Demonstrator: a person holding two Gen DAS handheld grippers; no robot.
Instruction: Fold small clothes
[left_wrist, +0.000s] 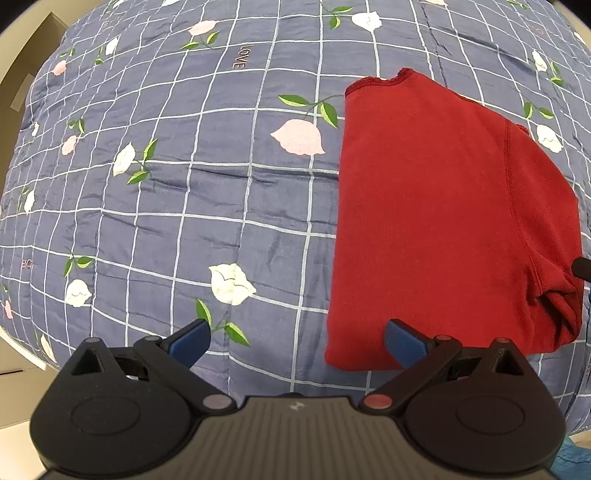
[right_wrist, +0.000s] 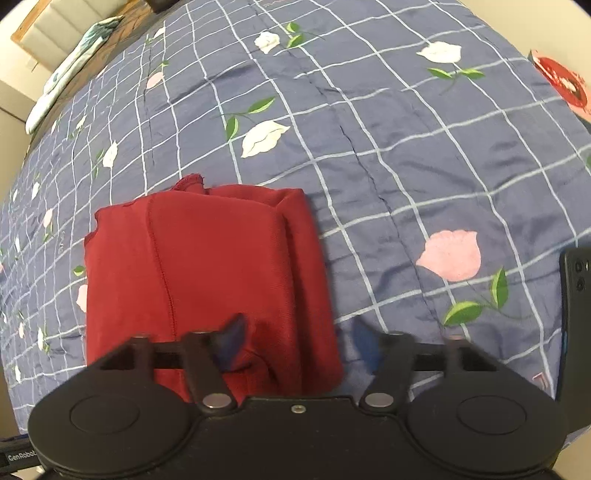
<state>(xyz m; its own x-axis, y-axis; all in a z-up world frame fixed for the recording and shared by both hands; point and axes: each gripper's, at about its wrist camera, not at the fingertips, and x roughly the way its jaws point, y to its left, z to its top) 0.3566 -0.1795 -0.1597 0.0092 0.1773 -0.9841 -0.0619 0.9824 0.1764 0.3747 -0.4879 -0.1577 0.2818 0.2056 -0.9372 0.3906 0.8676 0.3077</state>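
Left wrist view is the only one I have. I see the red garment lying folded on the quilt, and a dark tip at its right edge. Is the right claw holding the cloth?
Observer: No. The right claw is open. One blurred finger is over the red garment, the other is over the quilt.
Operator: Does something else lie on that side?
Observer: Yes, a black phone at the right edge of the right wrist view, apart from the garment.
Operator: And anything farther away?
Observer: A red and white item lies at the quilt's far right edge. I cannot tell what it is.
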